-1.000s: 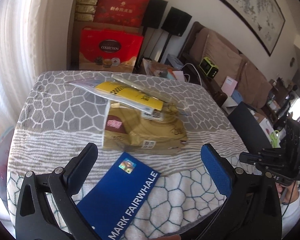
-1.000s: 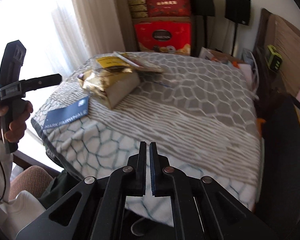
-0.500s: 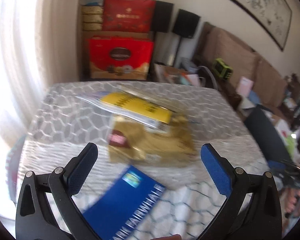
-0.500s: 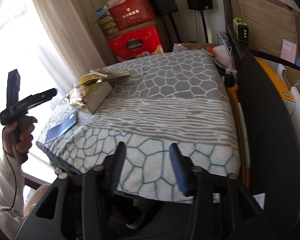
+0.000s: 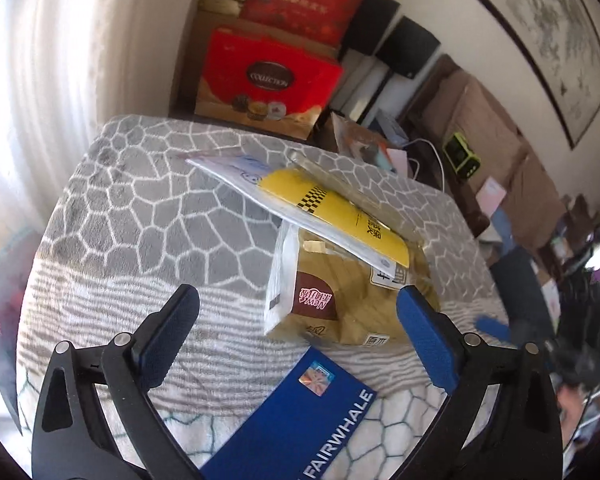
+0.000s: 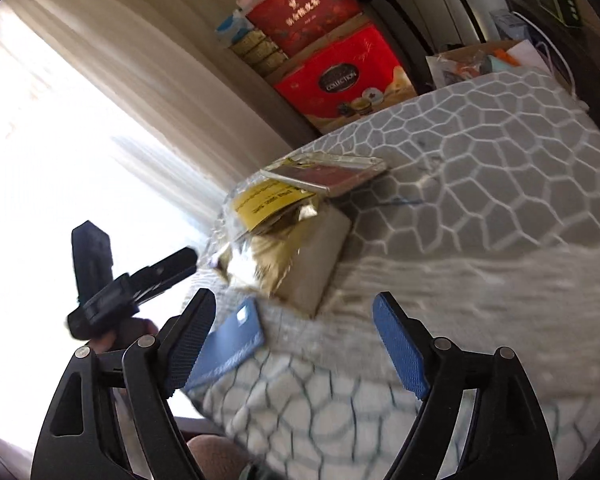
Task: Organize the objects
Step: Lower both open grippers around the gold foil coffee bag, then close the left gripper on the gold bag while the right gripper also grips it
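Grey patterned blanket (image 5: 132, 216) lies bare left of the gold bag (image 5: 352, 300); both hand-held grippers (image 5: 296, 332) (image 6: 292, 344) gape empty.

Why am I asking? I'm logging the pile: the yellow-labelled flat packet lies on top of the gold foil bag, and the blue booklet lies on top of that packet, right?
Not quite. The blue booklet lies flat on the grey patterned blanket, in front of the gold foil bag, not on the pile. The yellow-labelled flat packet does lie on top of the bag. The left wrist view shows it.
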Available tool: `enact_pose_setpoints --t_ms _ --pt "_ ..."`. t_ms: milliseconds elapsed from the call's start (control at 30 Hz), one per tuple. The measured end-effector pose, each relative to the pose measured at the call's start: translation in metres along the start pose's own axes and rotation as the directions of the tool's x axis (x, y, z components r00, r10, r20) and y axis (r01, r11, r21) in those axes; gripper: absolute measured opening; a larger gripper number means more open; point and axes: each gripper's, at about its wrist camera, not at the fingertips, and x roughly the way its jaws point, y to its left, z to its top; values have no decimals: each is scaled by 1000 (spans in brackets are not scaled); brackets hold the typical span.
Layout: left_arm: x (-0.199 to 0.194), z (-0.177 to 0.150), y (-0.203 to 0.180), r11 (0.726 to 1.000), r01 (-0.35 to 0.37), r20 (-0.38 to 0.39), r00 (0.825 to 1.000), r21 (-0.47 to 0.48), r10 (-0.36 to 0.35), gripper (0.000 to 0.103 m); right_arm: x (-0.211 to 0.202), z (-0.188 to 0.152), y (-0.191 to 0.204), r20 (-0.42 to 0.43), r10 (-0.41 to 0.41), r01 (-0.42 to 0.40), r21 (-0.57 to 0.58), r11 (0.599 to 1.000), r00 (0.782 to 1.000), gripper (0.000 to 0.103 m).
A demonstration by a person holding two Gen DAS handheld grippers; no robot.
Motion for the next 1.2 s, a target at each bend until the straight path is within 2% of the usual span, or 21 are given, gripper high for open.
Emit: enact_pose_setpoints --t_ms 133,233,367,467,533,600,633,667,767,833,933,1067,1200 --pt "13 6 5 1000 18 -32 999 5 -18 98 48 10 16 -43 -49 49 -3 999 998 83" --pt "22 11 6 999 46 -40 998 22 -45 98 74 8 23 -57 -126 124 -46 991 990 83" --pt "40 14 1 997 49 -79 996 62 -44 98 82 7 21 -37 -150 147 -64 987 988 83" --pt "47 13 -3 996 50 -69 997 75 -44 89 84 9 19 -36 -185 181 -86 980 982 79" --pt "52 10 -5 995 55 -71 996 87 -49 82 87 9 22 -35 -236 230 -115 966 971 69" --pt "58 8 -8 993 65 -96 994 95 -56 65 92 7 26 -36 -270 262 -153 953 962 64" --pt "62 6 -9 992 83 -114 991 96 -72 61 94 5 29 -36 -274 263 -176 949 961 59" --pt "62 3 -11 993 71 -103 993 97 -61 61 96 4 30 -36 -271 260 -187 947 962 57" --pt "58 1 -16 993 44 -79 996 112 -35 52 94 -2 33 -21 -268 258 -213 942 963 53" --pt "52 1 -16 995 38 -72 997 91 -31 41 91 -4 34 -17 -268 259 -207 943 963 45" --pt "46 -2 -19 995 28 -62 998 93 -23 35 82 -6 36 -3 -281 275 -203 940 960 35" --pt "38 -14 -35 992 12 -61 998 128 -5 31 69 -13 39 6 -305 299 -218 929 952 30" --pt "18 -32 -41 996 56 2 998 74 -56 27 45 -29 48 57 -316 320 -256 912 947 27"
